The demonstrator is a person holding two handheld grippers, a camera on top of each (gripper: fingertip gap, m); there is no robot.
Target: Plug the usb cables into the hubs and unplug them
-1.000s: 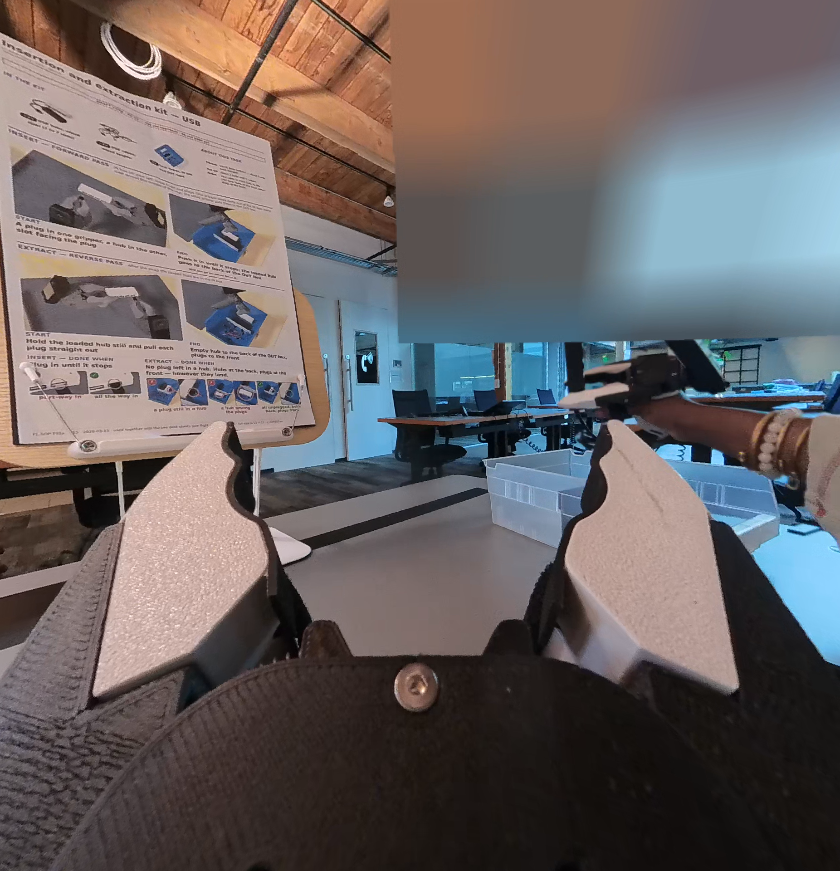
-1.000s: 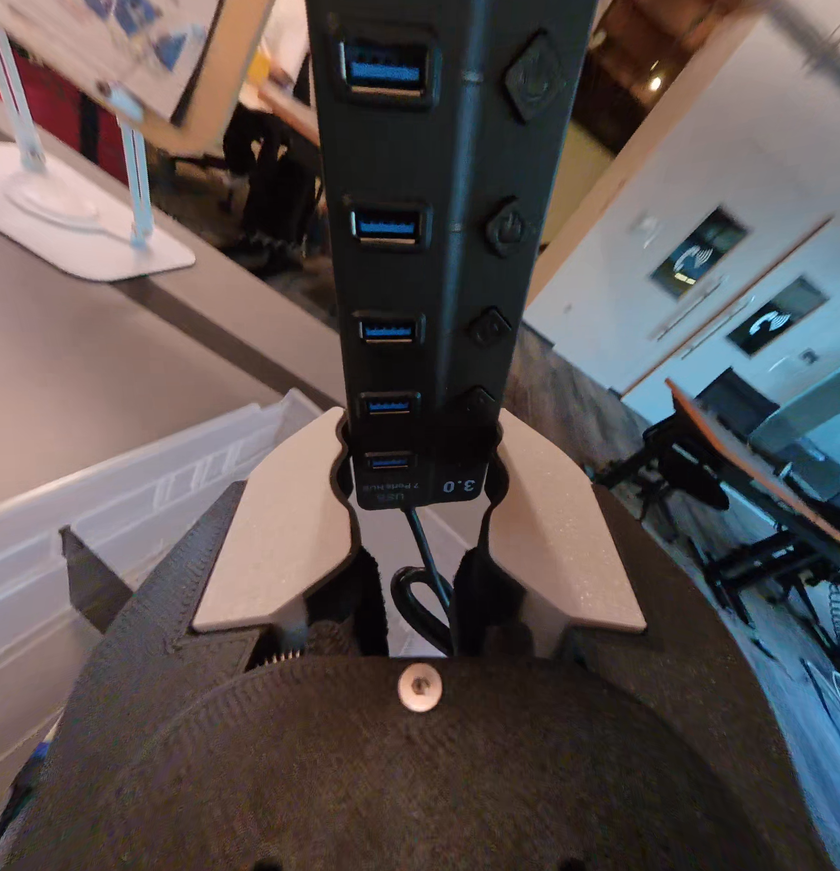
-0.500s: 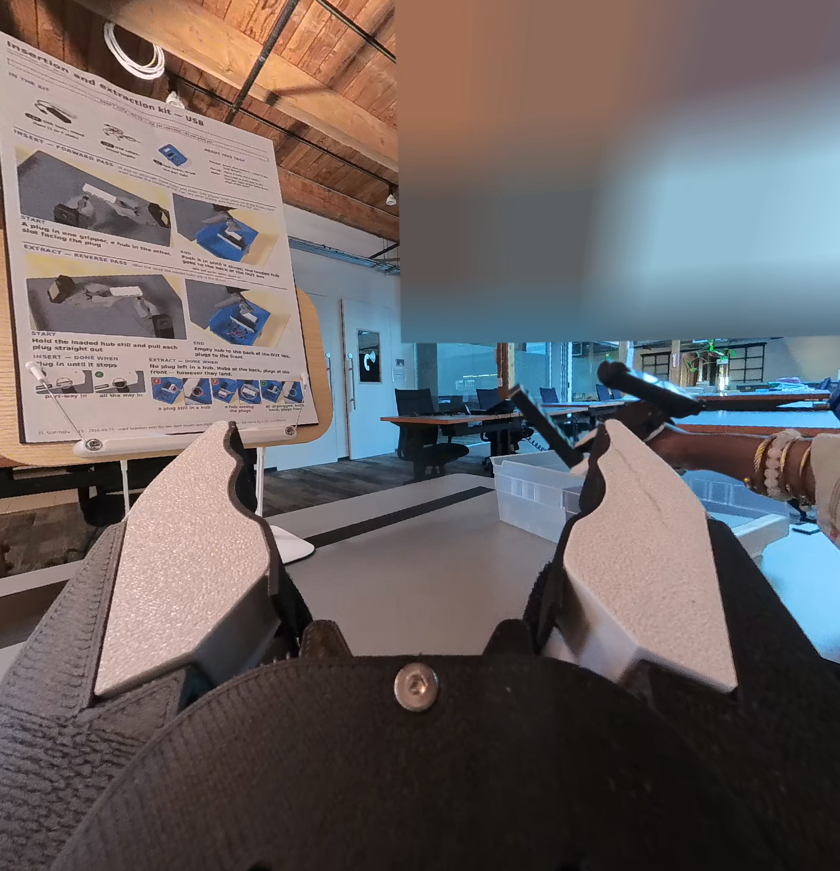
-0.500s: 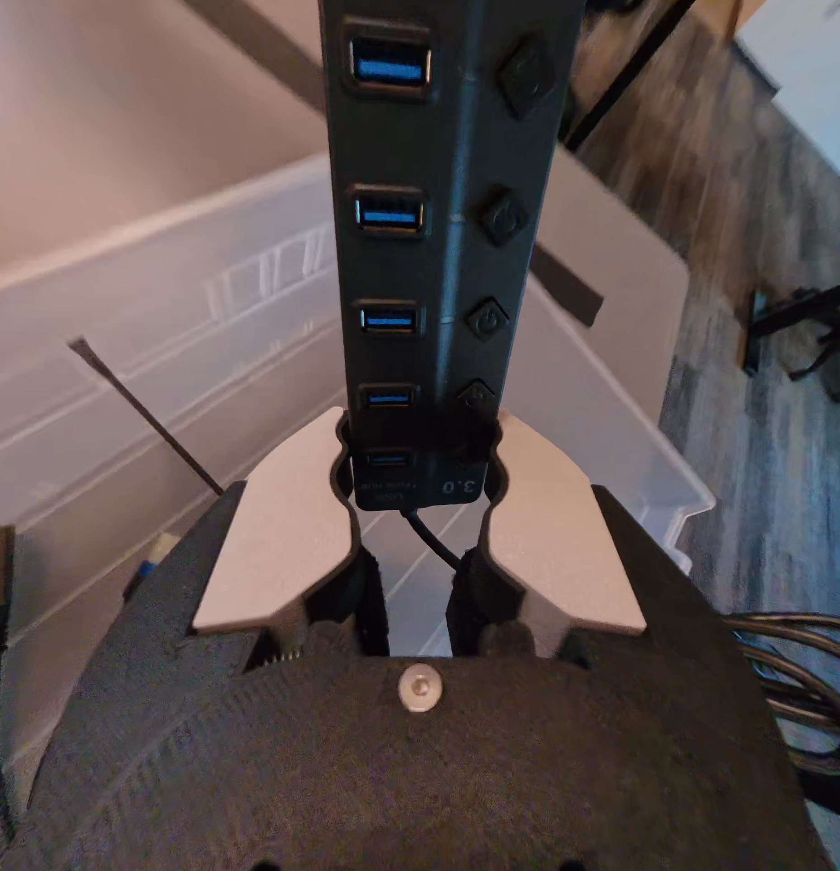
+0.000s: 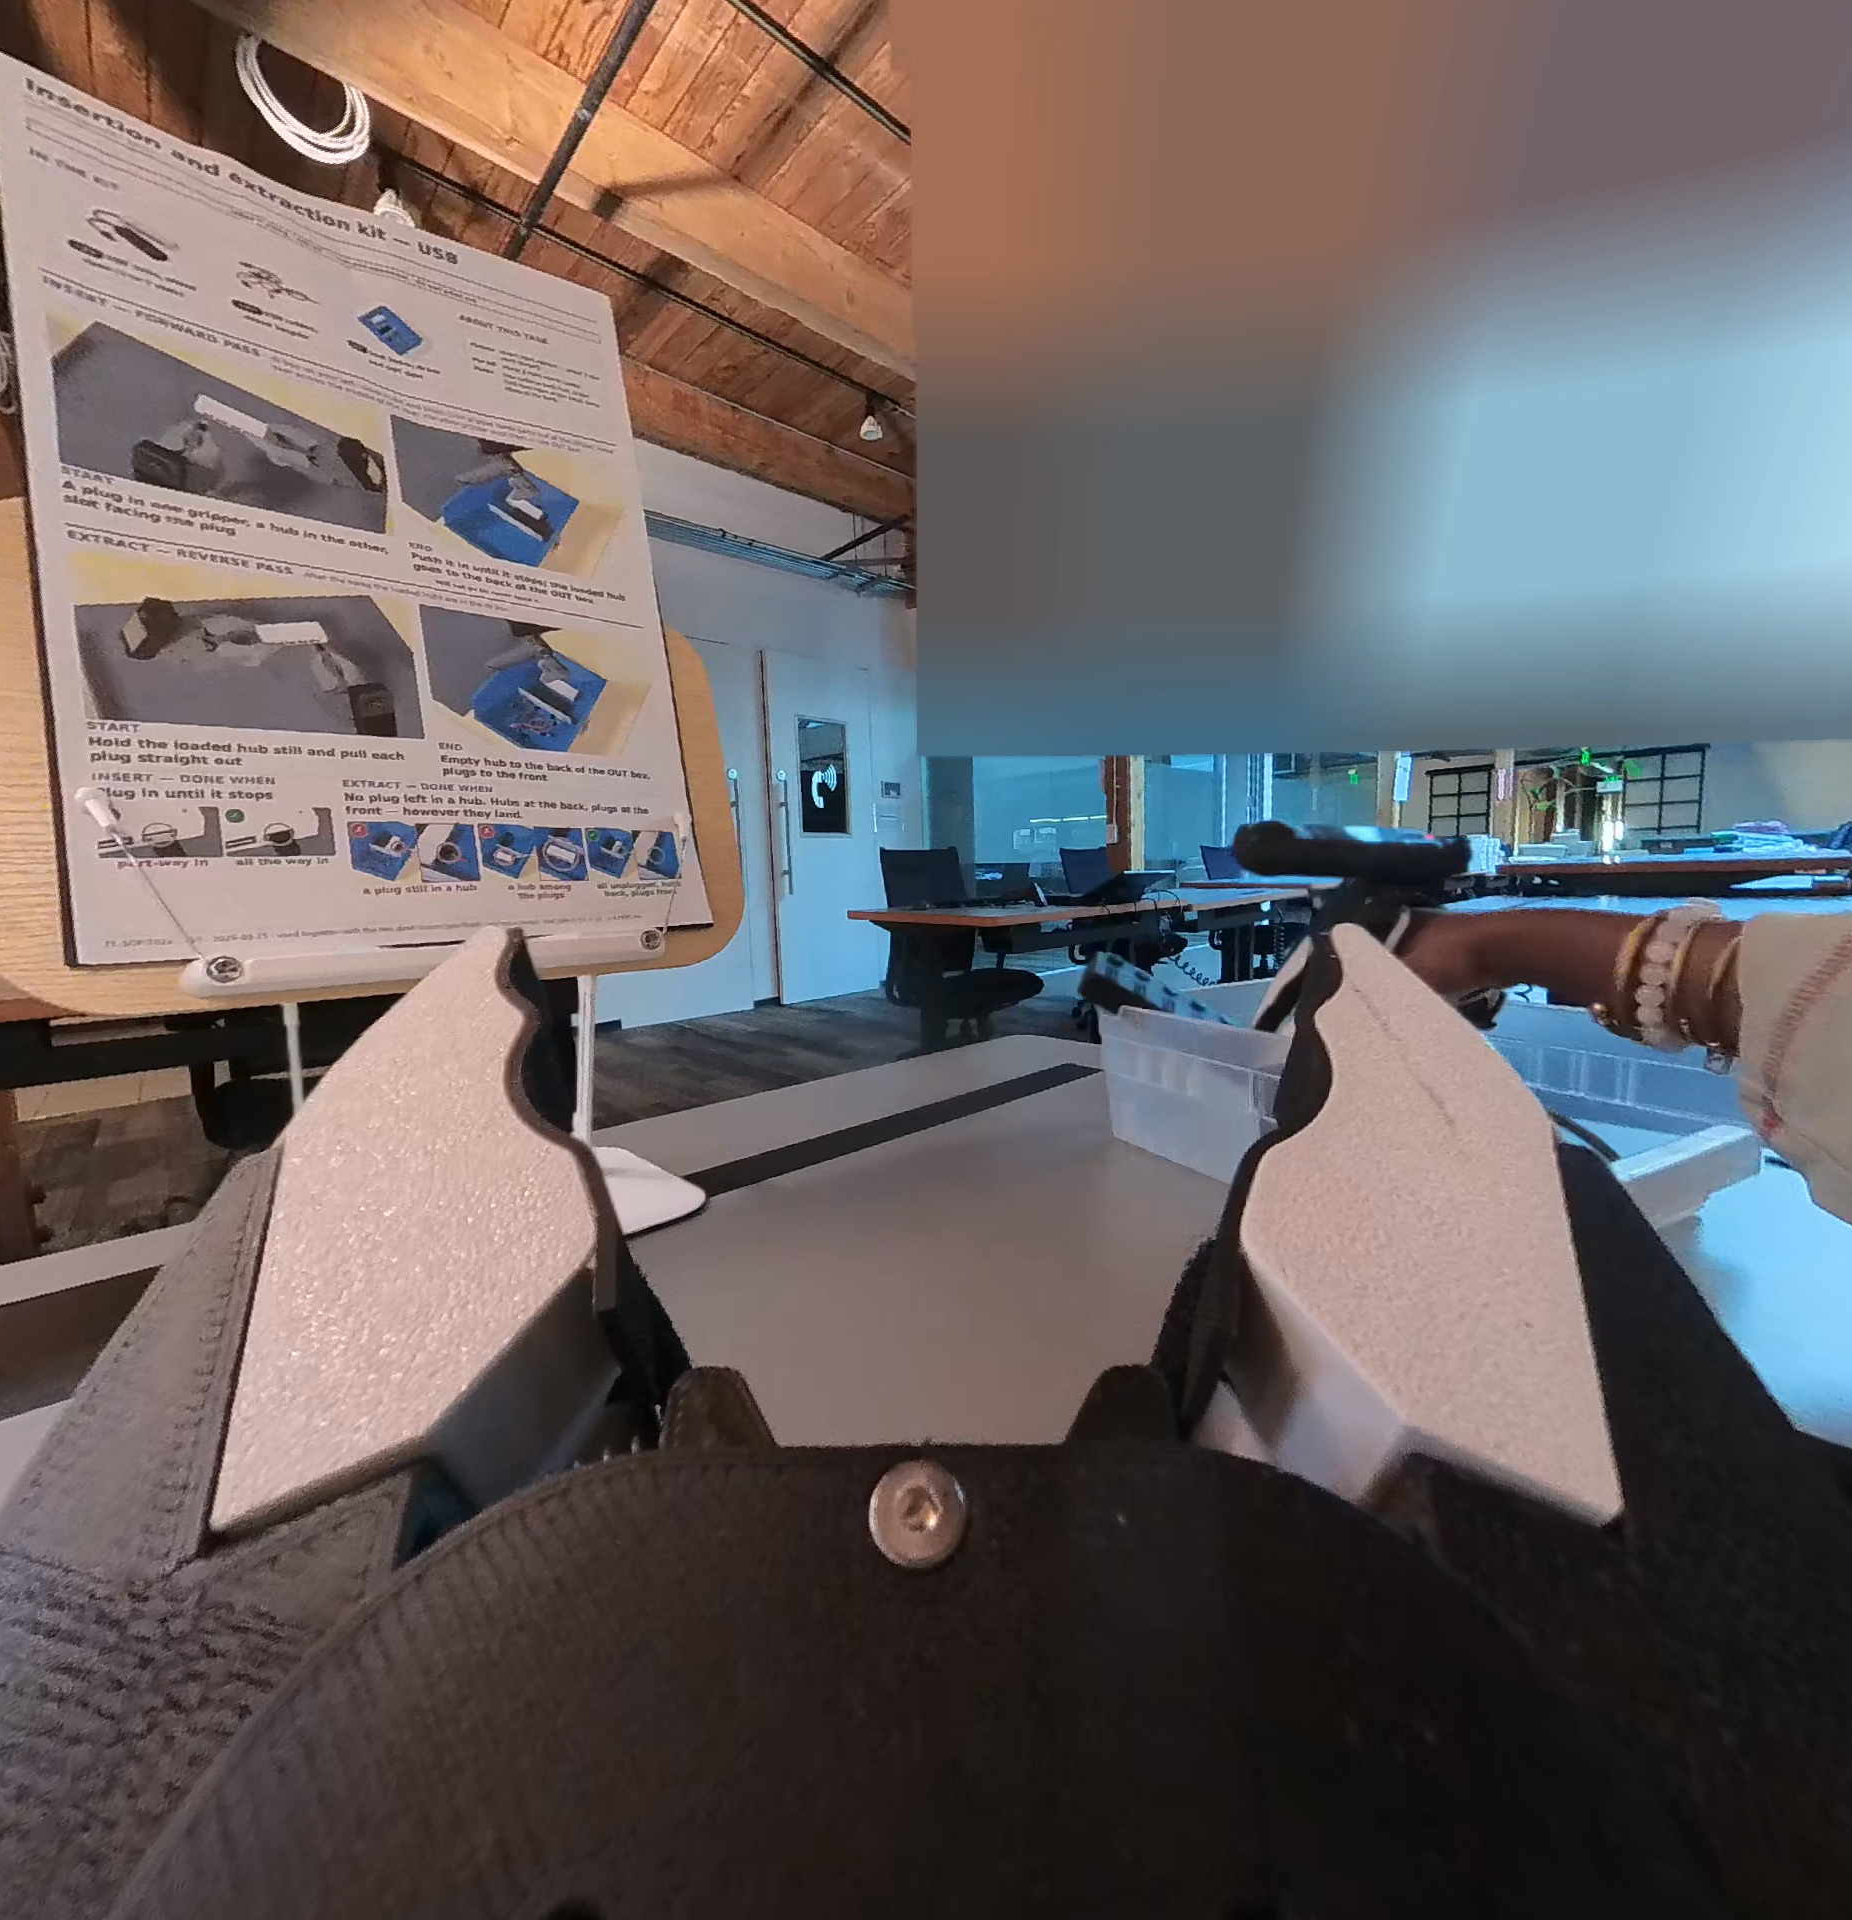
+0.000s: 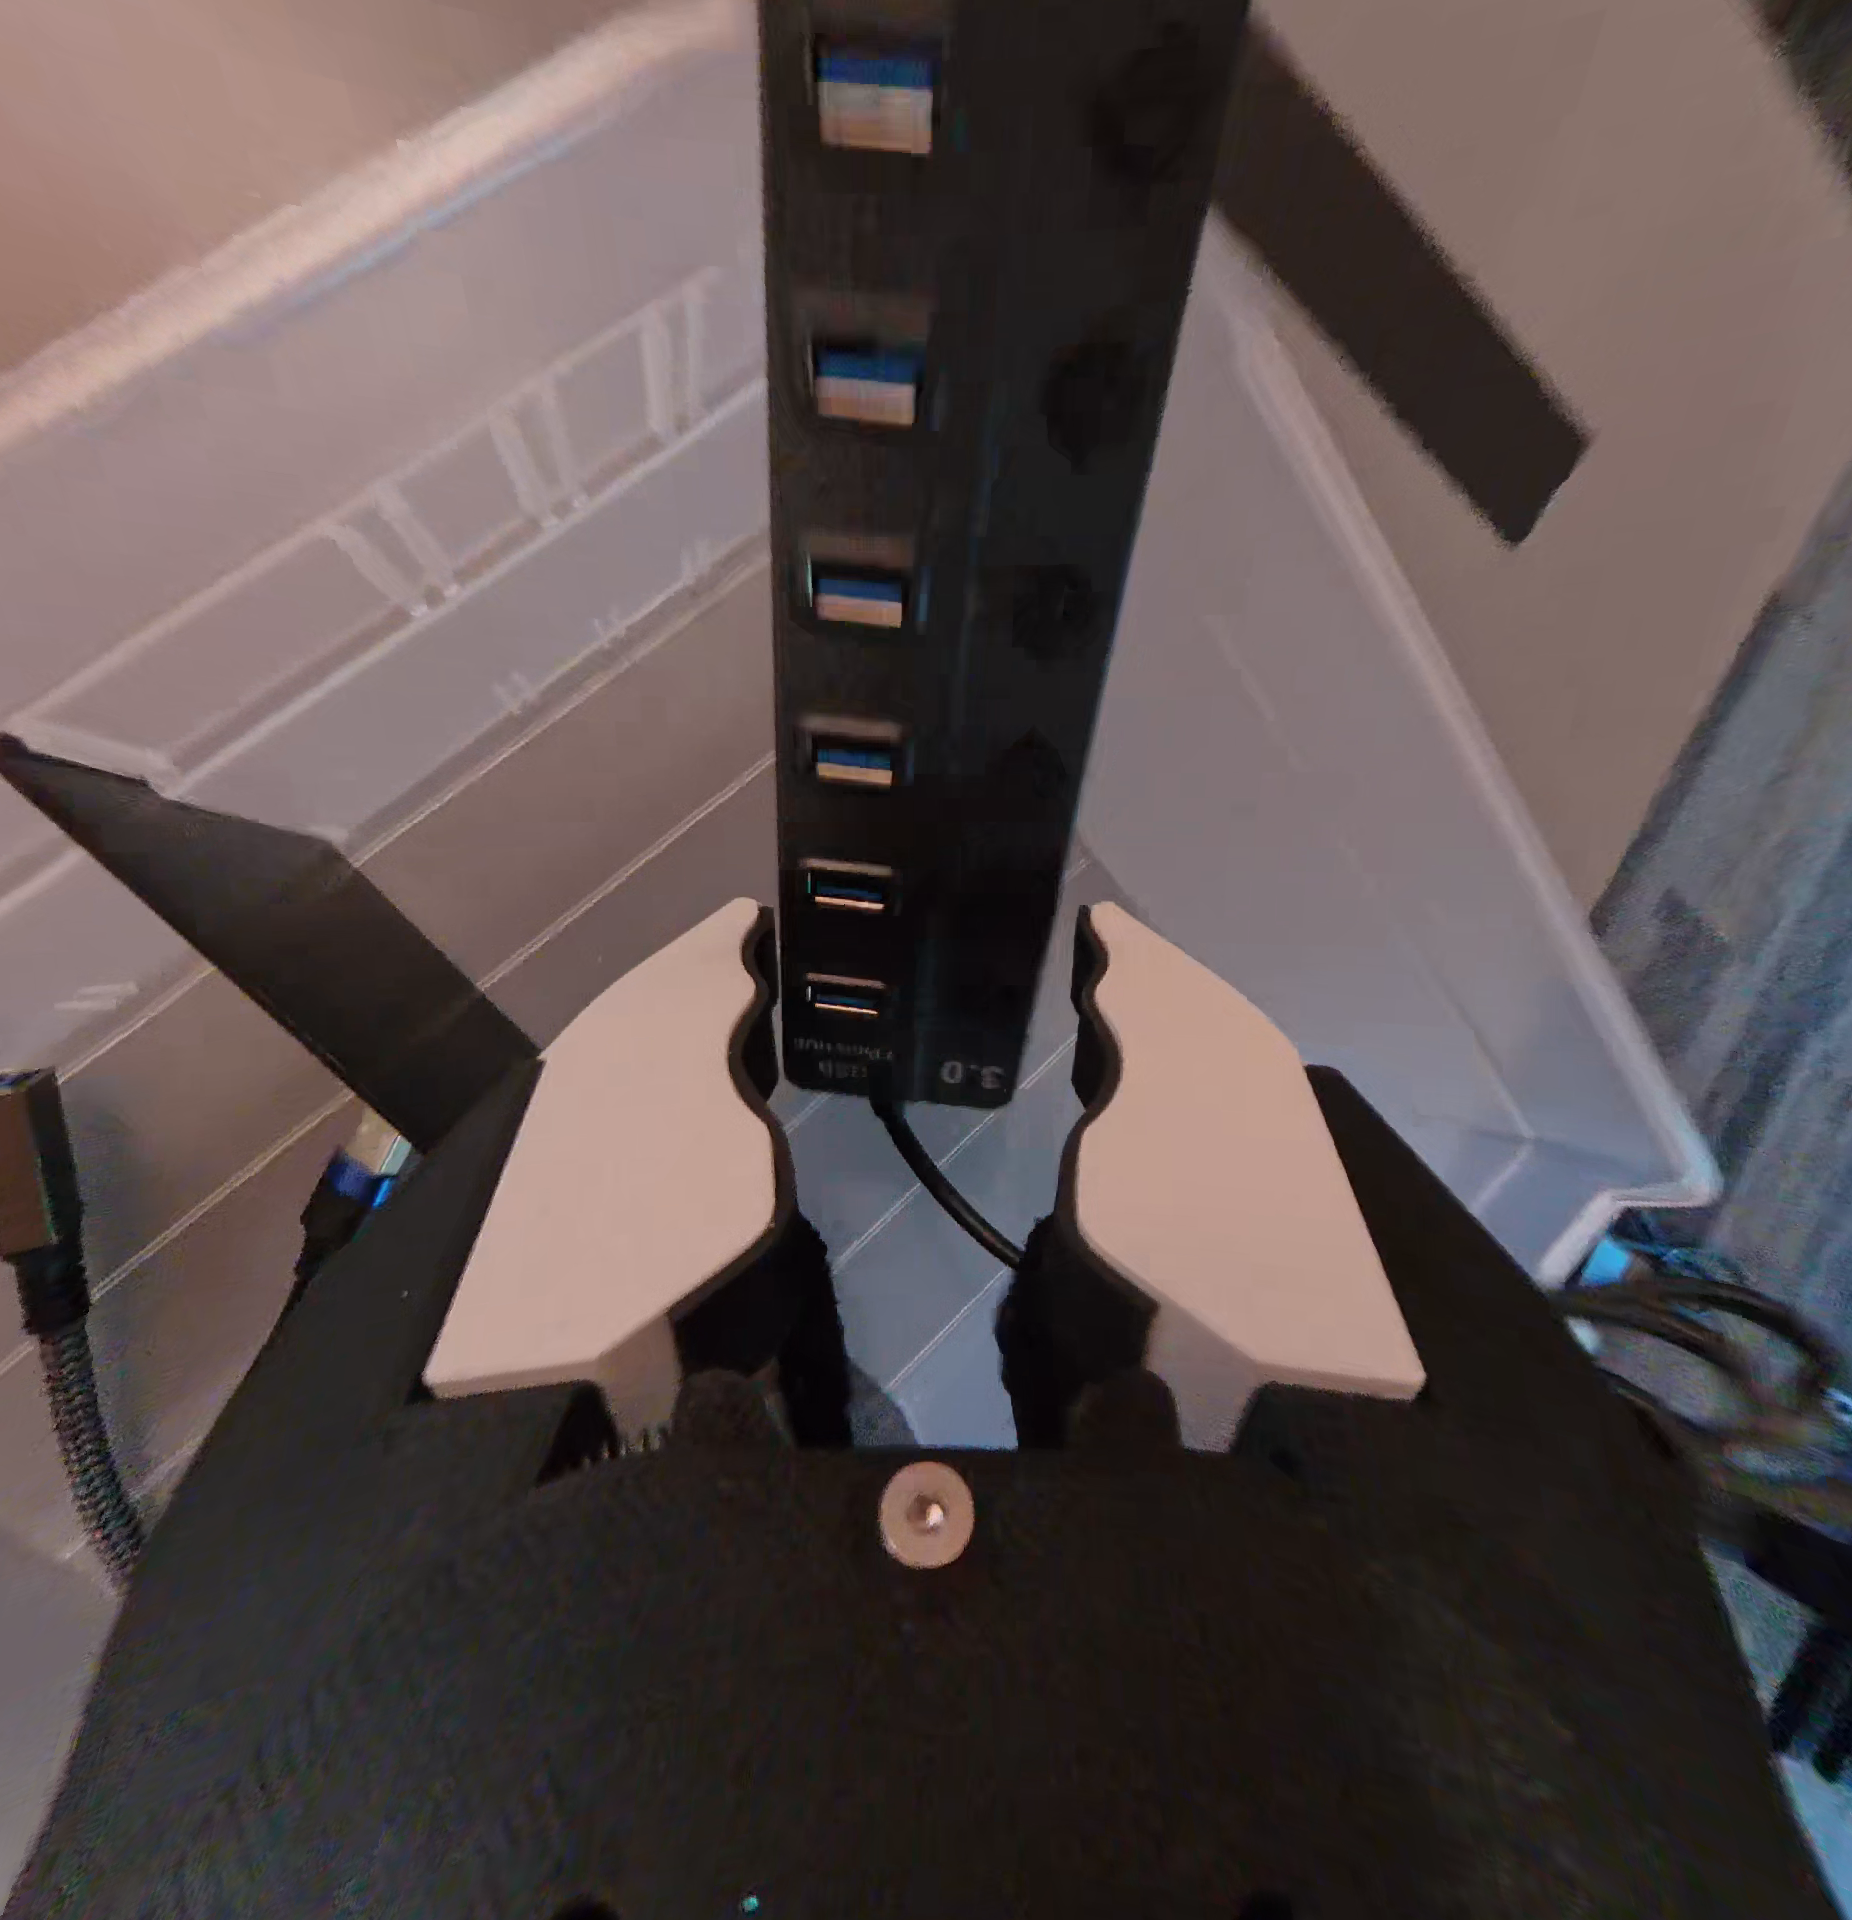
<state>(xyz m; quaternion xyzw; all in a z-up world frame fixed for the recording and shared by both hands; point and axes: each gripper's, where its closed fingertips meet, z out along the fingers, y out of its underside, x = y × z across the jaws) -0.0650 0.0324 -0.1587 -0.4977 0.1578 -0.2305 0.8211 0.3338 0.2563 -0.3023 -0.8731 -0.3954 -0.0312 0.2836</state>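
My right gripper (image 6: 920, 925) is shut on the near end of a long black USB hub (image 6: 932, 520) with a row of blue ports. The hub points away from me, down into a clear plastic bin (image 6: 382, 468); its thin black cord (image 6: 953, 1195) hangs between the fingers. In the left wrist view the hub's far end (image 5: 1135, 992) dips over the bin's rim (image 5: 1182, 1070), held by the right gripper (image 5: 1348, 857) in a person's hand. My left gripper (image 5: 922, 997) is open and empty above the grey table. A braided cable plug (image 6: 13, 1174) and a blue plug (image 6: 356, 1174) lie at the bin's left.
A printed instruction sheet (image 5: 330, 520) stands on a wooden easel at the left. A black divider (image 6: 278, 935) crosses the bin. A black tape strip (image 5: 901, 1132) runs across the table. A bundle of black cables (image 6: 1711, 1382) lies right of the bin.
The right gripper has tipped forward and down, bringing the hub from pointing out at the room to pointing into the clear bin. The left gripper has stayed open and nearly still.
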